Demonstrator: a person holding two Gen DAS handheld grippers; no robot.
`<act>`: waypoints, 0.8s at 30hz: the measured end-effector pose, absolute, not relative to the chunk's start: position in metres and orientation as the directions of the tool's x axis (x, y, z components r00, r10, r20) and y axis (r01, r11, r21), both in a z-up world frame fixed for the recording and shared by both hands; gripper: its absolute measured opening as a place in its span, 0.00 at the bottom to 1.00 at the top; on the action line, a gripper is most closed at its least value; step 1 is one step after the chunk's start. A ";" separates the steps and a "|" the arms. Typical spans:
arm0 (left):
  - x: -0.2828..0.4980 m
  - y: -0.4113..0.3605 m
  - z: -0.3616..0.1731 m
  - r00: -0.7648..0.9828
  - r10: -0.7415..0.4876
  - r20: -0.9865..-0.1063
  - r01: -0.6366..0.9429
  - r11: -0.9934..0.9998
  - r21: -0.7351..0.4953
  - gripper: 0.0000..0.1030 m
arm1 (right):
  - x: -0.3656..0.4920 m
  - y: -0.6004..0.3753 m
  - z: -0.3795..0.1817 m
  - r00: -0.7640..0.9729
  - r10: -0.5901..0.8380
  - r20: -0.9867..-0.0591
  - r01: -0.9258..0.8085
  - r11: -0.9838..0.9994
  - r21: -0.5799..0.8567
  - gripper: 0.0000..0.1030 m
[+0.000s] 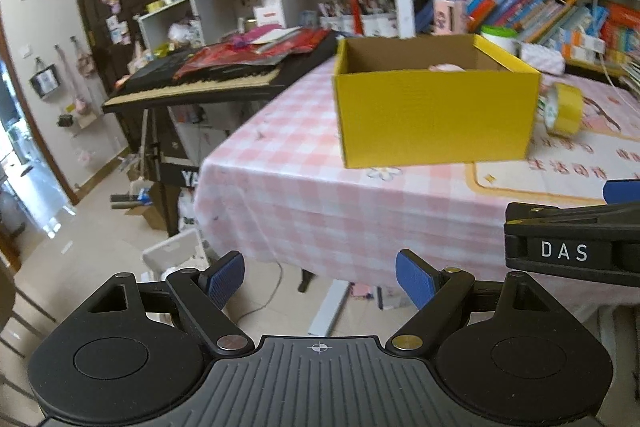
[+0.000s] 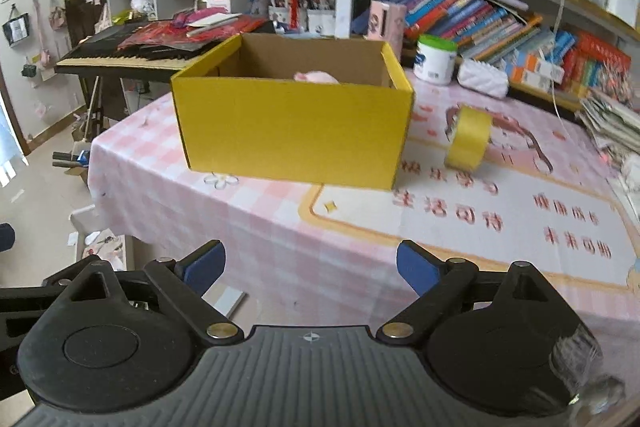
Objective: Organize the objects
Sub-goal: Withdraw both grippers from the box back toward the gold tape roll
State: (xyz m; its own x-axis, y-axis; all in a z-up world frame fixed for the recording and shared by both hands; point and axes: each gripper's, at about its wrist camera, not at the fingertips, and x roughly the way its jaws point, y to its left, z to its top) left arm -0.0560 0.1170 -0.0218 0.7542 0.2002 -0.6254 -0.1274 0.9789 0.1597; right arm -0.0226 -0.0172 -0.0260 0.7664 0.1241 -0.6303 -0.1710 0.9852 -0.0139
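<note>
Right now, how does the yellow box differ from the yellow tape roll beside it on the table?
The yellow box is a large open-topped rectangular carton; the yellow tape roll is a much smaller ring. The box sits flat on its base, while the roll stands on its edge. The box holds something pink; nothing shows inside the roll's hole. Both are yellow and rest on the pink checked tablecloth, close together but apart.

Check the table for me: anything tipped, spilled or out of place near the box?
The yellow tape roll stands on its edge right of the yellow box, apart from it, so it could roll. Nothing looks spilled or damaged.
</note>
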 end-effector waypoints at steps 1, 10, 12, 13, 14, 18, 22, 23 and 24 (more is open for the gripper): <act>-0.055 0.115 -0.023 0.753 0.190 -0.629 -0.114 0.981 0.160 0.83 | -0.024 -0.020 -0.027 0.764 0.115 -0.635 -0.160 0.987 -0.013 0.90; -0.042 0.085 -0.024 0.766 0.085 -0.637 0.021 0.987 0.157 0.83 | -0.027 -0.055 -0.026 0.765 0.018 -0.644 -0.032 0.999 -0.010 0.91; -0.039 0.078 -0.024 0.769 0.064 -0.636 0.049 0.986 0.158 0.83 | -0.028 -0.062 -0.026 0.766 -0.002 -0.642 -0.007 1.000 -0.012 0.91; -0.038 0.075 -0.024 0.770 0.054 -0.635 0.062 0.985 0.158 0.83 | -0.028 -0.066 -0.025 0.767 -0.011 -0.641 0.003 1.000 -0.012 0.91; -0.037 0.072 -0.023 0.771 0.046 -0.635 0.071 0.985 0.157 0.83 | -0.028 -0.070 -0.024 0.768 -0.020 -0.640 0.015 1.000 -0.013 0.91; -0.032 0.059 -0.023 0.774 0.014 -0.634 0.109 0.982 0.154 0.83 | -0.029 -0.083 -0.023 0.768 -0.052 -0.638 0.056 0.998 -0.014 0.91; -0.027 0.046 -0.024 0.771 -0.009 -0.637 0.142 0.977 0.158 0.83 | -0.028 -0.097 -0.024 0.763 -0.076 -0.642 0.089 0.996 -0.012 0.91; -0.026 0.043 -0.023 0.771 -0.012 -0.637 0.147 0.976 0.159 0.83 | -0.027 -0.100 -0.024 0.761 -0.079 -0.644 0.094 0.996 -0.012 0.91; -0.024 0.040 -0.023 0.771 -0.016 -0.637 0.151 0.976 0.159 0.83 | -0.026 -0.103 -0.024 0.760 -0.082 -0.645 0.098 0.995 -0.011 0.91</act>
